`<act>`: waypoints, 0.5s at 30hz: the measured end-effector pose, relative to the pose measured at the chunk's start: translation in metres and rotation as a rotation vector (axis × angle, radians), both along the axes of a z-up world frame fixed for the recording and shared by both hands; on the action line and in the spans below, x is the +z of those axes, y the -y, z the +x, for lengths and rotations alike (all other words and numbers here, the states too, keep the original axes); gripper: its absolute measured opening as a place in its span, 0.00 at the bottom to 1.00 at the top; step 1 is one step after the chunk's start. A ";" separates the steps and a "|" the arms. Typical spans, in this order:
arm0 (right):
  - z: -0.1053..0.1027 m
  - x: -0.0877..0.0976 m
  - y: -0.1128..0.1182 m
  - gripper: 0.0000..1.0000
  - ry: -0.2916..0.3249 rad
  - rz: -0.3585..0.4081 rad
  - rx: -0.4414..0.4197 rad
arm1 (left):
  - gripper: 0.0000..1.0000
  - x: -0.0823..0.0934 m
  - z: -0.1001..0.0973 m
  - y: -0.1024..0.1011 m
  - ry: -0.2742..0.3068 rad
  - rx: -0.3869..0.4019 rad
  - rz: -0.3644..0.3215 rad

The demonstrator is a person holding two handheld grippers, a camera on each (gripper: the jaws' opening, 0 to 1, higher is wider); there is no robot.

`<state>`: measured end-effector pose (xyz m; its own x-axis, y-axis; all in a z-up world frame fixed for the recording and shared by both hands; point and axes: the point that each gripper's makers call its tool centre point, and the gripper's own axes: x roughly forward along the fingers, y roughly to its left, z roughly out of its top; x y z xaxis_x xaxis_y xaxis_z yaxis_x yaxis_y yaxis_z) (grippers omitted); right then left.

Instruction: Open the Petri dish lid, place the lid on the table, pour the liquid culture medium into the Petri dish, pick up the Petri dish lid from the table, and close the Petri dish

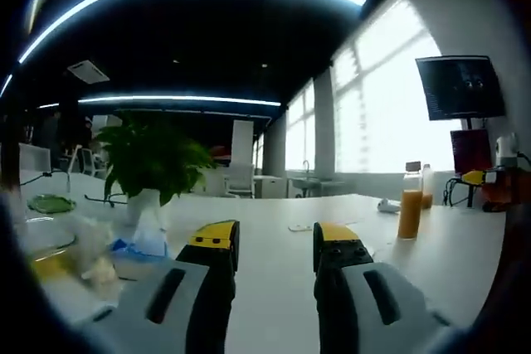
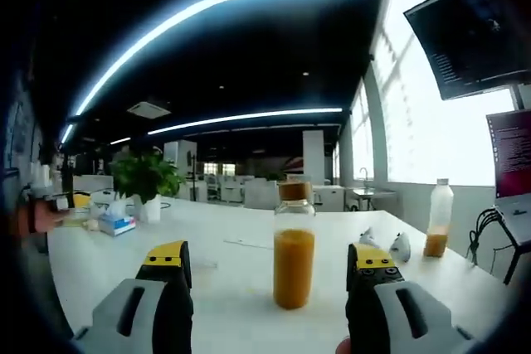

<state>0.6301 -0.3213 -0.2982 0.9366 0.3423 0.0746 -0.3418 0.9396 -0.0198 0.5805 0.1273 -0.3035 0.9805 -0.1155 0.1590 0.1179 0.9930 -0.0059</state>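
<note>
Two bottles of orange liquid are counted on the white table [image 2: 249,304]: a clear glass bottle with a brown cork-like cap [image 2: 294,246], about two-thirds full, and a taller clear plastic bottle with a white cap [image 2: 437,218] holding only a little liquid near its base. The glass bottle is seen standing upright, its long axis vertical, directly ahead of the right gripper [image 2: 270,267] and between the lines of its two yellow-tipped jaws, which are spread wide with nothing held. It is judged that this gripper is much the nearer to the culture medium and is lined up for a straight approach.

In the left gripper view the same glass bottle [image 1: 411,201] lies well off to the right across the table. The left gripper [image 1: 274,242] is also released, jaws parted and empty. One clear round Petri dish [image 1: 37,246], apparently with yellowish contents, is made out low at the left of that view, near this gripper; whether its lid is on cannot be told. One green round dish [image 1: 51,202], one potted green plant [image 1: 153,159] and one blue-and-white tissue pack [image 1: 141,238] are counted beside it.
</note>
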 end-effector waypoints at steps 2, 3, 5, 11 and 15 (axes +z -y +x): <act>0.002 0.001 -0.004 0.71 -0.003 0.000 0.015 | 0.29 0.002 0.003 0.004 -0.001 -0.012 0.011; 0.002 0.002 -0.007 0.71 -0.005 0.000 0.023 | 0.29 0.002 0.005 0.006 -0.002 -0.019 0.020; 0.005 0.003 -0.011 0.71 -0.006 -0.008 0.041 | 0.29 0.004 0.008 0.013 -0.004 -0.042 0.033; 0.016 0.004 -0.027 0.71 -0.018 -0.064 0.095 | 0.31 0.006 0.023 0.025 -0.024 -0.114 0.108; 0.022 0.006 -0.037 0.71 -0.025 -0.085 0.116 | 0.33 0.015 0.031 0.028 -0.008 -0.123 0.136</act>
